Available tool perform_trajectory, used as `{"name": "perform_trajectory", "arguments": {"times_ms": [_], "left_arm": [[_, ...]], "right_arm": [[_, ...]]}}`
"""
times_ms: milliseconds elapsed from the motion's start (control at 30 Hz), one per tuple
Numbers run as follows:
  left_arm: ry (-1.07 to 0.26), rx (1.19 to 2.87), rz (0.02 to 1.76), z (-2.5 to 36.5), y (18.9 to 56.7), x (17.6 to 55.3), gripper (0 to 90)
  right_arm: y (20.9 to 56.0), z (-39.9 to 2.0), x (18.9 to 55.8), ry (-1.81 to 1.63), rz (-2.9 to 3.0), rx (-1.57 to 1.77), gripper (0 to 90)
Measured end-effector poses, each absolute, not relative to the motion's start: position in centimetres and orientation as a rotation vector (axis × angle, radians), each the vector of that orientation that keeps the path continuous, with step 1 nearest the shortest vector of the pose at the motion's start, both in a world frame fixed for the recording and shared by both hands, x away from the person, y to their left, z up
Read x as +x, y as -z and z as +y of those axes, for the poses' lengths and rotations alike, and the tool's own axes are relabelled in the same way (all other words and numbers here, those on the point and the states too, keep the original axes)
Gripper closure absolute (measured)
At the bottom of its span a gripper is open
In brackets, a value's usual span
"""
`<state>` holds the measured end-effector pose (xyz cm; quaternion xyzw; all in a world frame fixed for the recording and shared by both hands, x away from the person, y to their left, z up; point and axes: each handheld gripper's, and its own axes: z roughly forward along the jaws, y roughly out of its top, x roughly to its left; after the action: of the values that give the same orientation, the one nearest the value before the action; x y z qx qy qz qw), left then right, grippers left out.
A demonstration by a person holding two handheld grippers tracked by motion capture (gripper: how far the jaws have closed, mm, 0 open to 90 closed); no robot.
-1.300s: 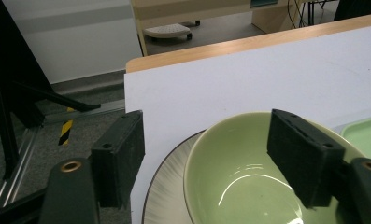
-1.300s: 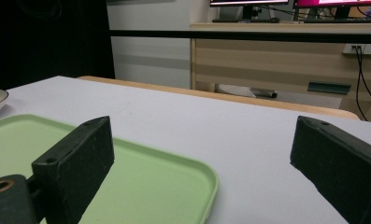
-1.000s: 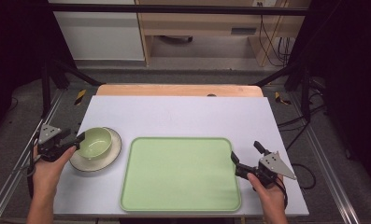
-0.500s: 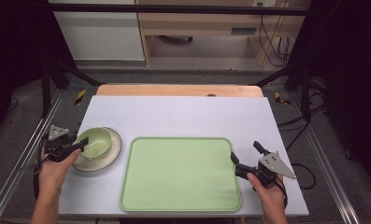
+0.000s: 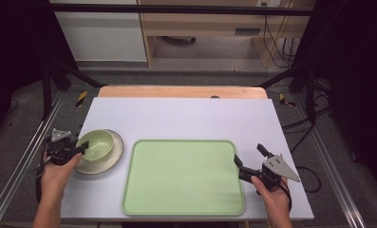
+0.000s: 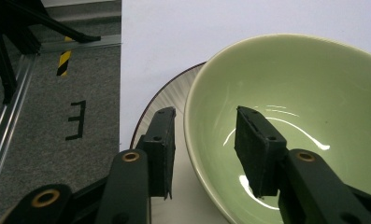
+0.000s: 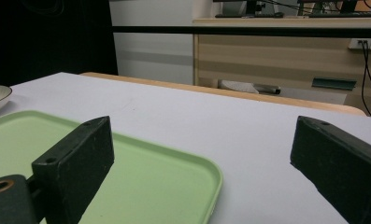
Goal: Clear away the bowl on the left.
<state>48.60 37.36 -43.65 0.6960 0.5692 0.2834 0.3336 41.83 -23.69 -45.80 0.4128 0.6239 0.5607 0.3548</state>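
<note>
bowl (image 5: 96, 144) sits on a plate (image 5: 111, 159) at the left of the table (image 5: 186, 116), just beside the left edge of the green tray (image 5: 183, 176). i judge it to be glazed ceramic: stiff, fairly heavy for its size, slick under the pads and liable to chip if it knocks the plate. the wall is thin and curves outward, so a pinch across the rim is the sensible hold, one jaw inside and one outside.

that is how my left gripper (image 6: 204, 149) stands in the left gripper view: the near rim runs between the jaws, with the right pad inside the bowl and the left pad outside, over the plate. the jaws have just been closing to a narrow gap, but i still see a sliver of space on each side of the wall, so i would not call it gripped yet. on glaze i would bite low enough on the wall that the rim cannot slide out, and lift straight up so the foot clears the plate without dragging.

my right gripper (image 5: 247, 165) rests at the tray's right edge, jaws wide and empty; in the right gripper view the tray's corner lies between them, untouched.
</note>
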Motion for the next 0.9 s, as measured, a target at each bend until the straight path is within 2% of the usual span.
{"name": "perform_trajectory", "arguments": {"times_ms": [433,900], "left_arm": [[-0.721,1.827,1.532,37.37,44.05,48.69,73.1],[-0.655,1.783,1.575,37.95,44.44,48.94,80.5]], "right_arm": [[45.78,-23.65,41.82,-1.458,1.617,1.067,6.5],[45.90,-23.34,41.91,-1.458,1.632,1.062,6.5]]}}
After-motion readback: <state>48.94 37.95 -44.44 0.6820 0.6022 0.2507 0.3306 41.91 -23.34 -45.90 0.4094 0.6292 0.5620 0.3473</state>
